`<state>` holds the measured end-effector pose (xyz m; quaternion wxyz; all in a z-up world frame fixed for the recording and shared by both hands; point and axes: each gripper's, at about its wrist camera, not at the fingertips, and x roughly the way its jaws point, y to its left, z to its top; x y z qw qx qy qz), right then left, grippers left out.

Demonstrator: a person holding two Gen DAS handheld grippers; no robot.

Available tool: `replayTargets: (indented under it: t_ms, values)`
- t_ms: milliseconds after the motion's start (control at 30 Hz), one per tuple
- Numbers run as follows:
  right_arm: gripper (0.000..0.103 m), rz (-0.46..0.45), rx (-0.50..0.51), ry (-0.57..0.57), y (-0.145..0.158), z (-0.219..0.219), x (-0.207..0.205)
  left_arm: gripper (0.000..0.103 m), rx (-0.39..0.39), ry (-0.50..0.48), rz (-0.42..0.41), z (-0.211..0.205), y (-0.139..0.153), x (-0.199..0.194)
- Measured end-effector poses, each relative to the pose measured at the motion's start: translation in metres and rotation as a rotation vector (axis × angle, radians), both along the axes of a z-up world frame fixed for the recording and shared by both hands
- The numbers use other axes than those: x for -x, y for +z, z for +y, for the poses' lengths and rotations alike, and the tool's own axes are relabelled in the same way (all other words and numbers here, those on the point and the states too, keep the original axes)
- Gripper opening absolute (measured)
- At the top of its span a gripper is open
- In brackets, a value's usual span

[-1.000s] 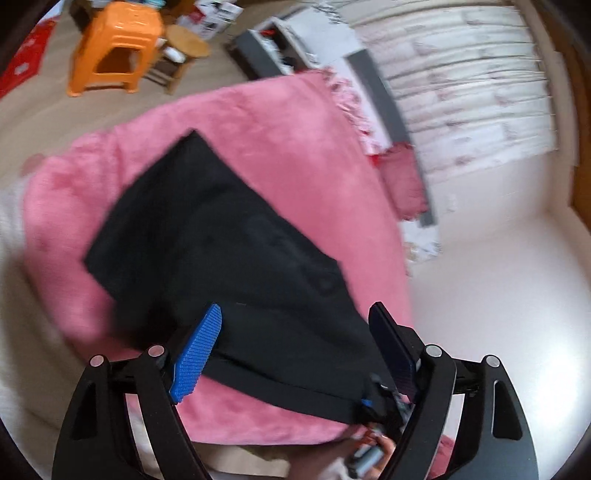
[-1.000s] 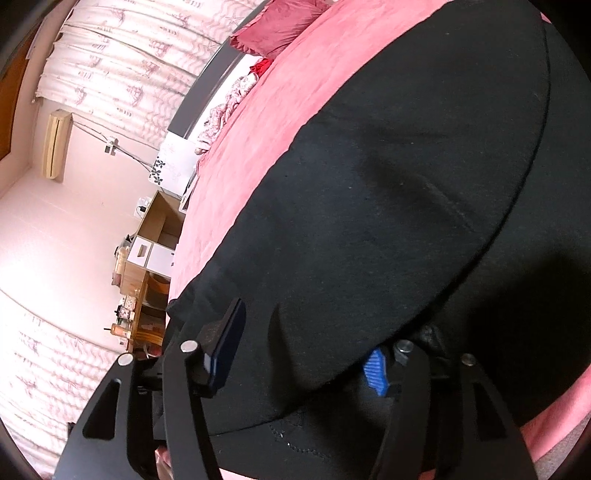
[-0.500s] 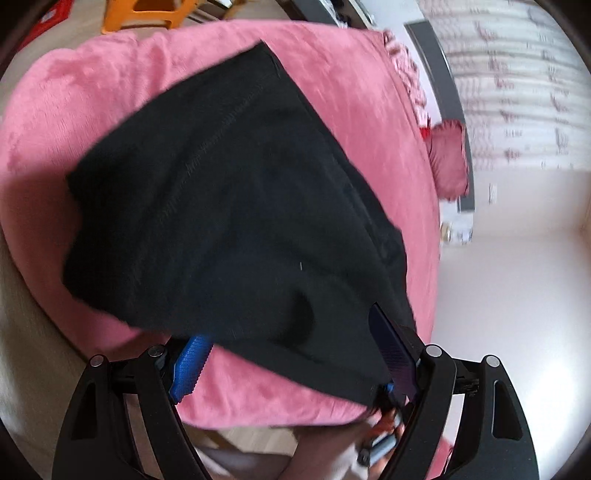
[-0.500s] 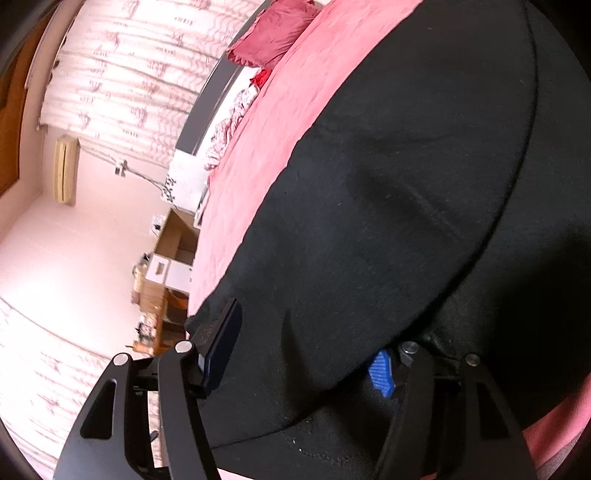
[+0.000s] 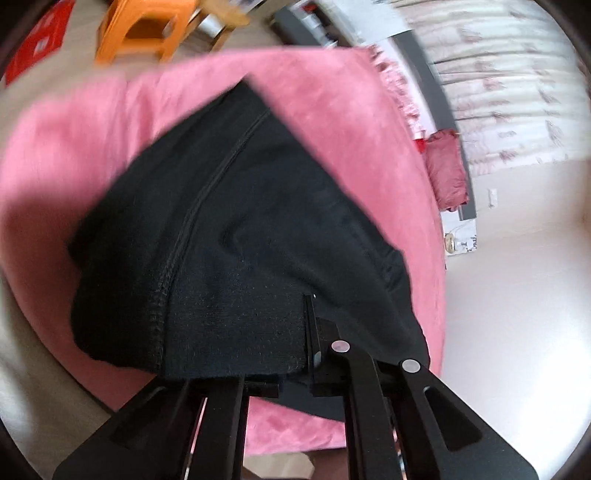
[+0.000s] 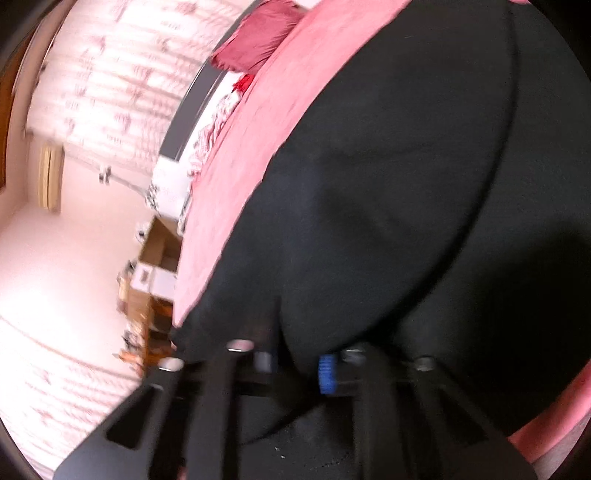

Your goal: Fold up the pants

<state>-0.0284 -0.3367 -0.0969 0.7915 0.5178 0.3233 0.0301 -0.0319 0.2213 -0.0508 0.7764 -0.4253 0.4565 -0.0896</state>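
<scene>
1. L wrist view only: orange stool [image 5: 147, 27] and red box [image 5: 35, 50] on the floor beyond the far end of the bed; dark-red pillow [image 5: 447, 171] at the bed's R side, curtains [image 5: 509, 92] behind it.
2. R wrist view only: open cardboard box [image 6: 157, 245] and wooden shelf unit [image 6: 142, 317] beside the bed, wall-mounted AC unit [image 6: 50, 177] upper L. Same pillow [image 6: 258, 35] and curtains [image 6: 110, 74] show here at the top.
3. Pants [image 5: 229, 236]: black knit fabric, matte, with a thick raised seam along the length. They lie on the pink plush bed cover [image 5: 332, 110], near end lifted into the gripper.
4. Long axis, L view: from the gripper at bottom centre toward a narrow end at upper centre, so the shape tapers away from the camera.
5. R view: pants [image 6: 406, 184] fill most of the frame; a curved folded edge overlaps a lower layer; bed cover [image 6: 266, 110] visible on the L.
6. Left gripper [image 5: 273, 373]: fingers drawn together, clamped on the near pants edge; fabric drapes over the tips.
7. Right gripper [image 6: 295, 365]: blurred, fingers close together with pants fabric pinched between them; blue pad [image 6: 327, 374] partly visible.
</scene>
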Motion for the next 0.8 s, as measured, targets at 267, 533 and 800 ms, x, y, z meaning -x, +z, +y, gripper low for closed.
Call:
replayTargets:
  t_ms: [267, 533, 800]
  values:
    - [0.009, -0.112, 0.189, 0.106, 0.071, 0.009, 0.042, 0.006, -0.244, -0.095, -0.136, -0.004, 0.048, 0.009]
    - [0.026, 0.179, 0.062, 0.065, 0.004, -0.006, 0.043, 0.015, -0.125, -0.066, 0.259, 0.017, -0.029, 0.002]
    - [0.058, 0.11, 0.015, 0.02, 0.011, -0.024, 0.053, 0.015, -0.356, 0.056, -0.119, -0.003, 0.061, 0.029]
